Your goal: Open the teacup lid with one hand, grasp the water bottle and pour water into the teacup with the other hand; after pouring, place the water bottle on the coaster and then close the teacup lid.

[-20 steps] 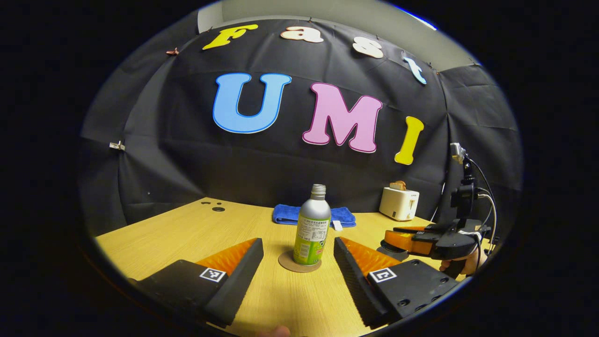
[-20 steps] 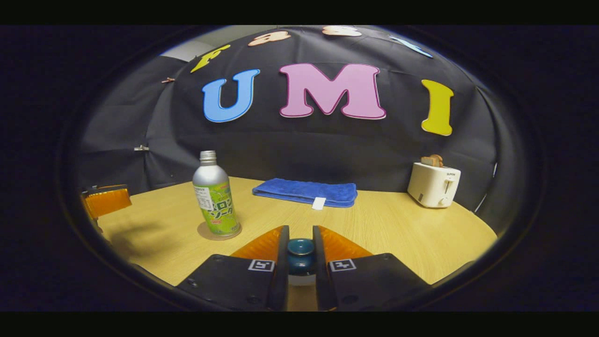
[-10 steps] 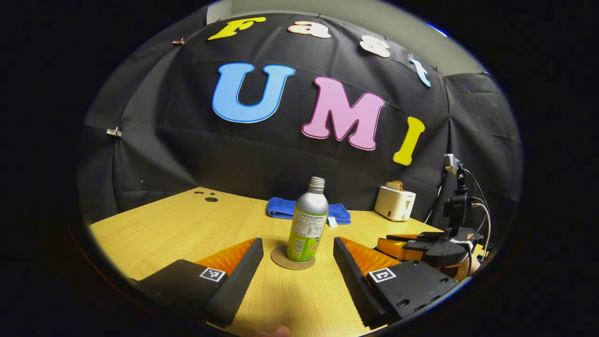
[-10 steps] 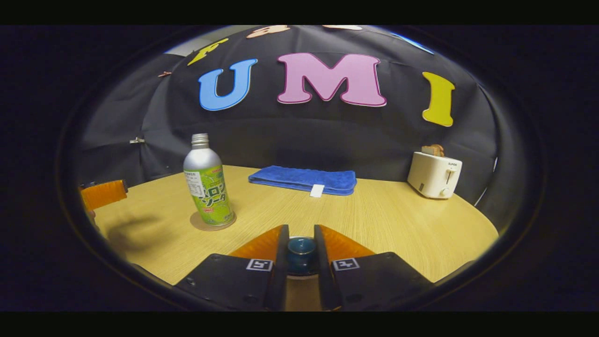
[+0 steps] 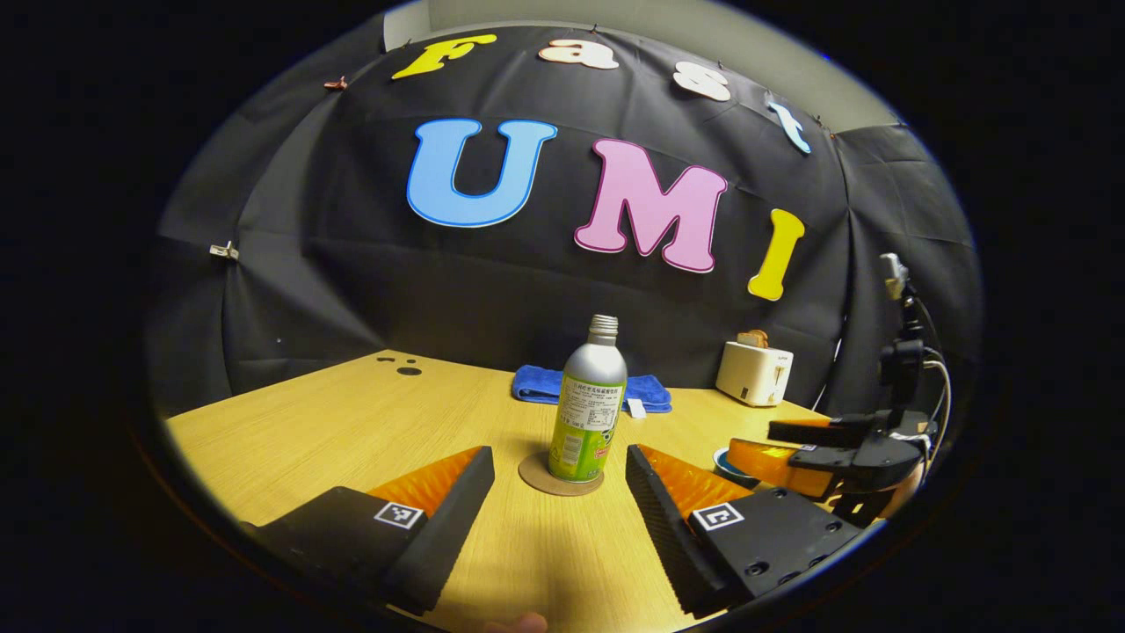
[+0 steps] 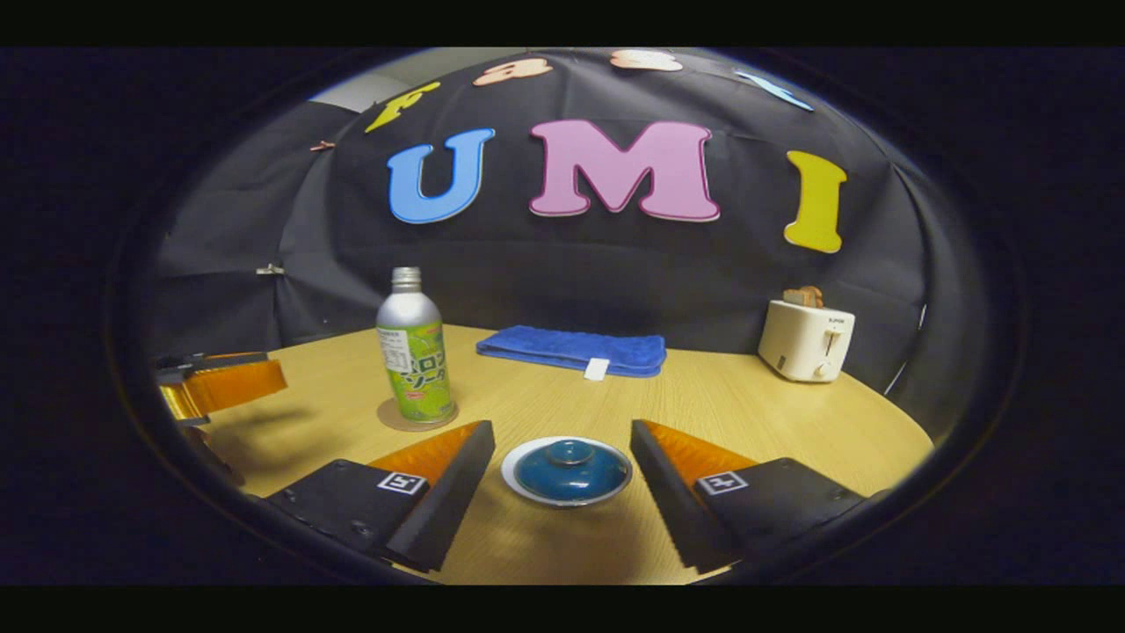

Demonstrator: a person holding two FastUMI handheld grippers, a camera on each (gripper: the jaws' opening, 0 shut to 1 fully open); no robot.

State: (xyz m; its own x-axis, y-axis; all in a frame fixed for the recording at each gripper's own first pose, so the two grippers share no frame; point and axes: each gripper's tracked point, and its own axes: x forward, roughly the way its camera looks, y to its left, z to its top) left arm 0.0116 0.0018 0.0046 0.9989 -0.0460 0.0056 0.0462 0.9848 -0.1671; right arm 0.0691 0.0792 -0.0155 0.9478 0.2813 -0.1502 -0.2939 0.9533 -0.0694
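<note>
Teacup lid point(image 6: 571, 468): blue, knobbed, seated on the white-rimmed teacup at lower centre of the right gripper view, between the spread fingers of the right claw point(image 6: 562, 492), untouched by either. Judged status: lid closed, bottle parked, so the task looks finished or nearly so.

Water bottle point(image 6: 414, 356): upright on the round coaster point(image 6: 391, 419), left of centre in the right gripper view; centre in the left gripper view.

Left claw point(image 5: 560, 497): wide, empty, low over the desk point(image 5: 352, 431), aimed at the bottle, well short of it.

Right claw: wide, empty, level, straddling the cup.

Blue towel point(image 6: 571, 350), toaster point(image 6: 806, 340): background, right.
</note>
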